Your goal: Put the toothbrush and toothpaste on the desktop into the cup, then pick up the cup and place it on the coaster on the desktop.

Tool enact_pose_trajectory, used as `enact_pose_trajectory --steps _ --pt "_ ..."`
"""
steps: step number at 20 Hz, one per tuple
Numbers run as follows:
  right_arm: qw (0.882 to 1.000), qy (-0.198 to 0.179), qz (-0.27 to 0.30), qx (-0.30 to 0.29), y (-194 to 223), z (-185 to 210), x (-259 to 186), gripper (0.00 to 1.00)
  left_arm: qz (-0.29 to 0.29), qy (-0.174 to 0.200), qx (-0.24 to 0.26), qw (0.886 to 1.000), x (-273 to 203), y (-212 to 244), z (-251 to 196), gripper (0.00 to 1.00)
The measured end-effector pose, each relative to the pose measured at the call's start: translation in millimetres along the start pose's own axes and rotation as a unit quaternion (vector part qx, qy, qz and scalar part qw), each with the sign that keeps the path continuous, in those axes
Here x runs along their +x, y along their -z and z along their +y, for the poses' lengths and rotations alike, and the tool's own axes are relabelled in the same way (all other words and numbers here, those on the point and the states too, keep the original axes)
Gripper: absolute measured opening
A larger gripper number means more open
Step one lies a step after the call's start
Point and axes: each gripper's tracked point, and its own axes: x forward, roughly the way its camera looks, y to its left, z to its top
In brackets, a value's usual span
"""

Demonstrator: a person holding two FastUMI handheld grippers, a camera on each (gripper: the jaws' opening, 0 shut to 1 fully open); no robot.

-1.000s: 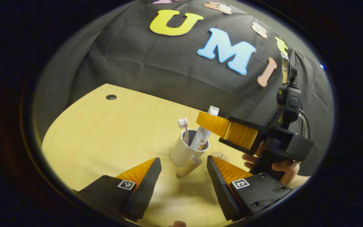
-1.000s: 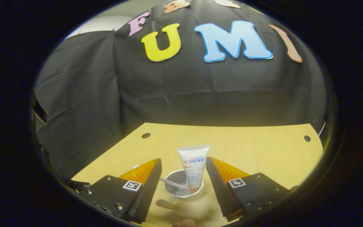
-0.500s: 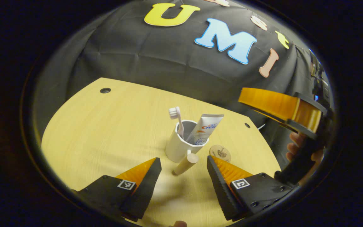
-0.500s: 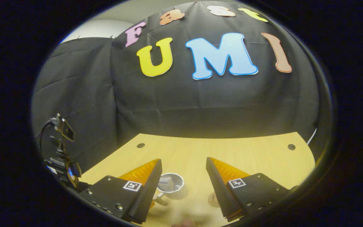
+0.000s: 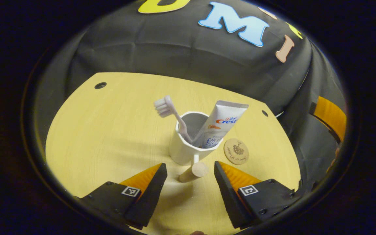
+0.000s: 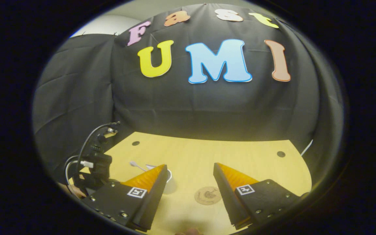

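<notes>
On the pale wooden bench (image 5: 109, 137) stands the white cup (image 5: 184, 151), holding the toothbrush (image 5: 171, 114) and toothpaste (image 5: 219, 125). The coaster (image 5: 236, 151) lies just beside it, bare. Left tongs (image 5: 190, 169) flank the cup's handle (image 5: 195, 169), released; right tongs (image 6: 190, 171) released, empty.

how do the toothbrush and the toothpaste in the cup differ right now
The toothbrush is thin, with a bristled head, and leans left; the toothpaste is a wide, flat printed tube leaning right. The toothbrush is plain pale; the toothpaste carries coloured print. Both stand in the white cup, sticking out above its rim.
</notes>
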Motion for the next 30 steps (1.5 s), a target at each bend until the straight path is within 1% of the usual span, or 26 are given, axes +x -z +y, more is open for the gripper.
enact_pose_trajectory --steps 3,4,6,7,8,10,11,13,14,15,16,17,18,19,20,21,22,23,24,26,27,28,30 --pt "0.999 0.005 0.024 0.021 18 -13 -7 0.84 0.036 -0.017 0.020 0.999 11 3 7 0.98" --pt "0.999 0.012 0.029 0.023 23 -20 -9 0.84 0.048 -0.019 0.024 0.998 17 7 7 0.94" --pt "0.999 0.022 0.040 0.026 34 -31 -13 0.84 0.073 -0.018 0.024 0.997 25 13 4 0.94" --pt "0.998 0.026 0.044 0.027 38 -36 -16 0.84 0.079 -0.017 0.025 0.996 29 15 3 0.94" --pt "0.998 0.028 0.048 0.028 40 -40 -18 0.84 0.082 -0.021 0.027 0.996 32 16 4 0.97" --pt "0.998 0.032 0.053 0.033 45 -47 -21 0.84 0.087 -0.027 0.032 0.995 38 17 5 0.90" --pt "0.997 0.036 0.055 0.036 46 -50 -22 0.84 0.089 -0.028 0.031 0.995 40 17 3 0.97" --pt "0.996 0.040 0.058 0.046 49 -55 -23 0.84 0.094 -0.039 0.032 0.994 48 20 6 0.76" --pt "0.996 0.040 0.058 0.051 49 -57 -24 0.84 0.097 -0.040 0.031 0.994 49 21 6 0.70" --pt "0.996 0.043 0.059 0.056 50 -60 -25 0.84 0.098 -0.039 0.026 0.994 50 21 5 0.70" --pt "0.995 0.045 0.059 0.060 50 -64 -26 0.84 0.101 -0.038 0.023 0.994 51 22 4 0.64" --pt "0.995 0.047 0.058 0.065 50 -65 -26 0.84 0.103 -0.039 0.021 0.994 52 24 2 0.67" --pt "0.995 0.048 0.058 0.069 49 -68 -27 0.84 0.107 -0.040 0.022 0.993 53 26 3 0.55" --pt "0.994 0.050 0.059 0.072 51 -70 -27 0.84 0.110 -0.041 0.022 0.993 53 26 2 0.55" --pt "0.994 0.053 0.059 0.075 51 -73 -27 0.84 0.110 -0.048 0.027 0.992 53 25 5 0.48" --pt "0.994 0.055 0.059 0.078 53 -75 -29 0.84 0.113 -0.047 0.034 0.992 52 25 4 0.47" --pt "0.993 0.056 0.060 0.082 54 -77 -29 0.84 0.110 -0.061 0.044 0.991 54 26 9 0.46" --pt "0.993 0.057 0.063 0.088 57 -78 -30 0.84 0.104 -0.067 0.055 0.991 54 23 11 0.46" --pt "0.992 0.057 0.064 0.094 58 -78 -30 0.84 0.100 -0.078 0.065 0.990 56 23 15 0.36" --pt "0.991 0.057 0.066 0.106 60 -79 -31 0.84 0.088 -0.085 0.085 0.989 55 20 18 0.35" --pt "0.990 0.057 0.066 0.111 62 -80 -32 0.84 0.085 -0.088 0.089 0.988 54 22 17 0.31" --pt "0.989 0.058 0.067 0.115 62 -81 -33 0.84 0.078 -0.087 0.093 0.989 57 21 16 0.31" --pt "0.989 0.062 0.065 0.118 62 -84 -35 0.84 0.069 -0.085 0.087 0.990 58 20 14 0.31"
